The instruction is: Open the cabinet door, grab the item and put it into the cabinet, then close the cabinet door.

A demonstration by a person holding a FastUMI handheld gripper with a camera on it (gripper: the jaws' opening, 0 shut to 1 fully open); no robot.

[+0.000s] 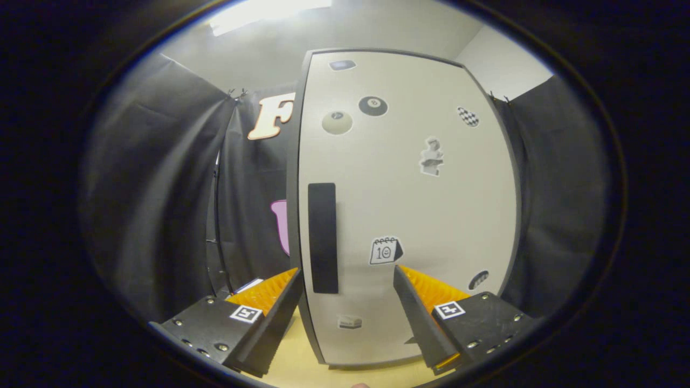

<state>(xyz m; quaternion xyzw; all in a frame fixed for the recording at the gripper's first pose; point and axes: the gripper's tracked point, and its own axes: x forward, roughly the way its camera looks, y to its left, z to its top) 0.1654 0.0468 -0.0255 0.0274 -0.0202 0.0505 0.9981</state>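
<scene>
A tall cabinet stands right ahead, its pale door (409,205) shut and dotted with several stickers. A dark vertical handle (322,237) runs along the door's left edge. My gripper (345,280) is open, its two fingers spread wide just in front of the door's lower part. The handle's lower end sits between the fingers, closer to the left finger (275,302). The right finger (418,307) is in front of the door panel, below a calendar sticker. I cannot tell whether either finger touches the door.
Black cloth walls (161,188) hang to the left and right of the cabinet. A light wooden tabletop (302,366) shows beneath the fingers, at the cabinet's foot. A small flat white thing (249,284) lies beyond the left finger.
</scene>
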